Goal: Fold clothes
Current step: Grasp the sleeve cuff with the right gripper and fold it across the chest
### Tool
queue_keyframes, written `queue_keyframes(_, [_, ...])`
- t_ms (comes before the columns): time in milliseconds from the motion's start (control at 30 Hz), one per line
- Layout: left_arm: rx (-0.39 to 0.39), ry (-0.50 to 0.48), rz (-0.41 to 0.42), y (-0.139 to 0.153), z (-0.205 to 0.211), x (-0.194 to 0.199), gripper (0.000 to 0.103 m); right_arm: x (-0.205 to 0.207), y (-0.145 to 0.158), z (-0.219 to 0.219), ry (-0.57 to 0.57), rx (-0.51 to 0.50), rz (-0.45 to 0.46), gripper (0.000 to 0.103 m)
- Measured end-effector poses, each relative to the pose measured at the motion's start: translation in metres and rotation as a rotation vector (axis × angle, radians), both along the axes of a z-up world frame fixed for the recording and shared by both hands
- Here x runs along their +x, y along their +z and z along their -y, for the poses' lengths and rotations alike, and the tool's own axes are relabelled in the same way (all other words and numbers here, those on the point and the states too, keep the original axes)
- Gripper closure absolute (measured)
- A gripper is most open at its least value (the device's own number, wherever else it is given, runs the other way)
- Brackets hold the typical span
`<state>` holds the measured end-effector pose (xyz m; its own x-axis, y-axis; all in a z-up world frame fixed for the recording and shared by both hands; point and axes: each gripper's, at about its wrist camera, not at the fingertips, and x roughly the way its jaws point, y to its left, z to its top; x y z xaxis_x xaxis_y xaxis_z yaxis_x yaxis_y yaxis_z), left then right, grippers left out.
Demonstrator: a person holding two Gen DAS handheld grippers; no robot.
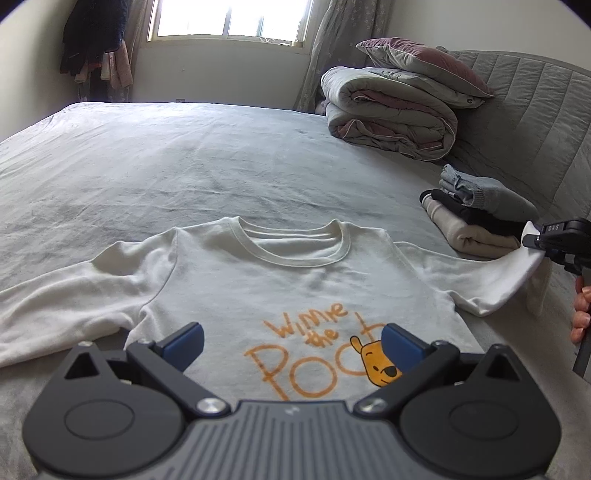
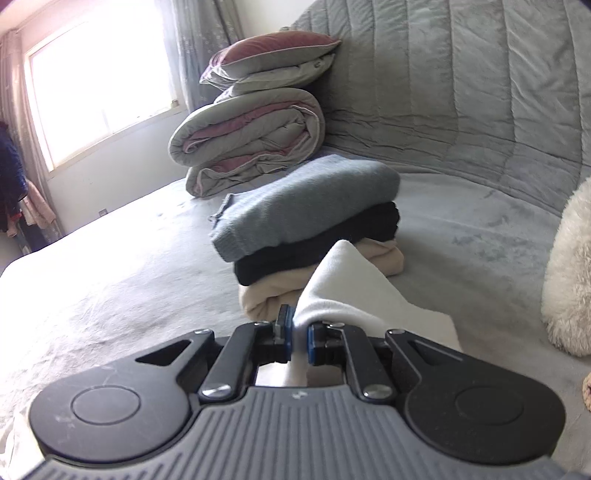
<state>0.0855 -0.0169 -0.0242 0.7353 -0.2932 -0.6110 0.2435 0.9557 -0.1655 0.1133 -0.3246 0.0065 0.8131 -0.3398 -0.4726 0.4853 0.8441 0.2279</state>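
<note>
Left wrist view: shirt (image 1: 258, 280) flat, print up, on the bed (image 1: 166, 166); left gripper (image 1: 291, 345) gapes empty above it, right gripper (image 2: 298, 334) pinches the right sleeve (image 1: 509, 280) — carry it taut across the chest, avoiding the near stack (image 2: 306, 225).

- One white Winnie the Pooh sweatshirt (image 1: 280, 280) is lying spread just ahead of the left gripper (image 1: 291, 345).
- Three folded garments (image 2: 306, 221) are sitting stacked straight ahead of the right gripper (image 2: 298, 334).
- One rolled duvet (image 2: 251, 144) is resting beyond that stack.
- One pillow (image 2: 273, 59) is lying on it.
- Two grippers are showing.
- One window (image 1: 229, 18) is glowing far ahead.
</note>
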Motion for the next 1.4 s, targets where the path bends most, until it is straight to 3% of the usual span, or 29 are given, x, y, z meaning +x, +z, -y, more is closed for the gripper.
queue_keyframes(467, [-0.015, 0.102, -0.055, 0.001, -0.025, 0.014, 0.001, 0.028, 0.012, -0.111, 0.284, -0.142, -0.009, 0.094])
queue_keyframes(733, [-0.012, 0.108, -0.072, -0.002, -0.028, 0.016, 0.001, 0.045, -0.033, -0.173, 0.432, -0.168, -0.103, 0.094])
queue_keyframes(933, [0.06, 0.125, -0.069, -0.006, -0.026, 0.016, 0.001, 0.054, -0.081, -0.196, 0.493, -0.149, -0.201, 0.093])
queue_keyframes(1000, [0.071, 0.114, -0.069, -0.008, -0.027, 0.017, 0.001, 0.052, -0.084, -0.197, 0.505, -0.165, -0.174, 0.092])
queue_keyframes(1200, [0.122, 0.114, -0.082, -0.018, -0.02, 0.021, 0.001, 0.048, -0.081, -0.188, 0.547, -0.067, -0.158, 0.087])
queue_keyframes(1233, [0.134, 0.11, -0.079, -0.02, -0.018, 0.021, 0.001, 0.047, -0.08, -0.188, 0.572, -0.06, -0.163, 0.085])
queue_keyframes(1300, [0.17, 0.098, -0.075, -0.025, -0.013, 0.021, 0.001, 0.044, -0.076, -0.188, 0.657, -0.045, -0.171, 0.064])
queue_keyframes(1333, [0.19, 0.092, -0.072, -0.028, -0.01, 0.021, 0.001, 0.043, -0.075, -0.187, 0.7, -0.037, -0.175, 0.042])
queue_keyframes(1367, [0.206, 0.087, -0.067, -0.03, -0.008, 0.021, 0.001, 0.042, -0.073, -0.187, 0.743, -0.029, -0.179, 0.027])
queue_keyframes(1400, [0.222, 0.082, -0.063, -0.032, -0.005, 0.021, 0.001, 0.041, -0.072, -0.187, 0.786, -0.022, -0.183, 0.023])
